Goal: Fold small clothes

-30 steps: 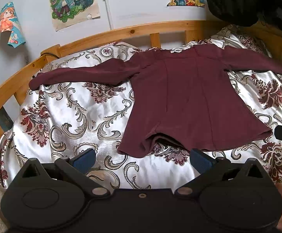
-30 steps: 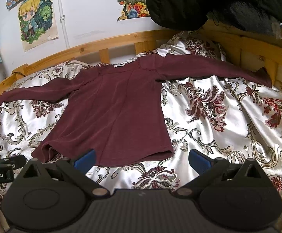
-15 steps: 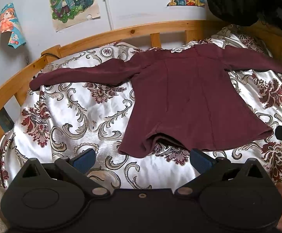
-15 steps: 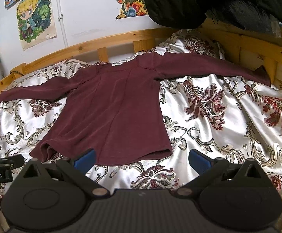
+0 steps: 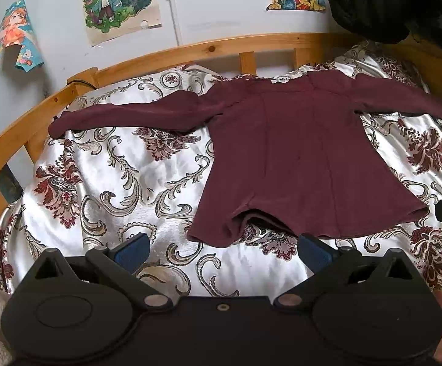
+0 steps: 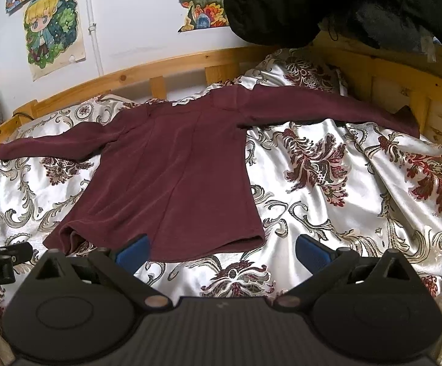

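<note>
Left wrist view is filled by a bed (image 5: 105, 177) covered with a glossy white bedspread (image 5: 160, 183) printed with maroon and grey flourishes, enclosed by a wooden rail (image 5: 190, 52) along the far edge and both sides. A black garment (image 6: 327, 3) is seen hanging over the far right corner of the bed. A maroon long-sleeved top (image 5: 297, 158) is laid flat across the bedspread, its collar towards the far rail and its hem towards the near edge; one sleeve is stretched out to the left rail and the other, in the right wrist view, to the right rail (image 6: 404, 91). The hem is lifted and gaping slightly near its left corner. Cartoon posters (image 5: 117, 0) are stuck on the white wall behind the rail. The left hand-held gripper (image 5: 222, 248) is held just short of the hem, blue pads spread wide apart and empty. The right hand-held gripper (image 6: 221, 248) is likewise spread apart and empty, one pad just over the hem.
</note>
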A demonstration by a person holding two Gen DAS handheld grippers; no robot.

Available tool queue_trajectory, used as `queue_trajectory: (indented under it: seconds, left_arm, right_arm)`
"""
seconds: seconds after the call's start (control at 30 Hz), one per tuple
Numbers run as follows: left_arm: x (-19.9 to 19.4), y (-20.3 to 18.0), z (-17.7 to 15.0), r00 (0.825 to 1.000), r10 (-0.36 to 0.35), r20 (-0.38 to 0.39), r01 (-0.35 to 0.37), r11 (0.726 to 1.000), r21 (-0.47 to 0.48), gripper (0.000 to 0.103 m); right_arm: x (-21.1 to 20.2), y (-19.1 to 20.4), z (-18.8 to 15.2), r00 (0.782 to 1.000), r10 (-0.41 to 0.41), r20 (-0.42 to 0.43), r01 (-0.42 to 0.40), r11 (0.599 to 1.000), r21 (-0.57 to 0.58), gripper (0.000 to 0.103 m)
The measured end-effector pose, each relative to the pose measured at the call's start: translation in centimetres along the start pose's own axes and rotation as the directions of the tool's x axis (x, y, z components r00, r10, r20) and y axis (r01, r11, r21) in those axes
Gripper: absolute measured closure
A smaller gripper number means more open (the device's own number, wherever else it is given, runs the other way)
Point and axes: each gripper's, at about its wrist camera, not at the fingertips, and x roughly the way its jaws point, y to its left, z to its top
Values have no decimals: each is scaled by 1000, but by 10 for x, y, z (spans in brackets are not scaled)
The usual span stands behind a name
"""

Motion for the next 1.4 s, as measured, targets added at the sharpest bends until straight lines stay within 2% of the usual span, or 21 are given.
queue_trajectory:
  seconds: [1.4]
  left_arm:
    - [2, 6, 2, 999, 26, -18, -27, 999, -42, 0]
  right_arm:
    - [-9, -4, 3, 999, 18, 41, -20, 999, 36, 0]
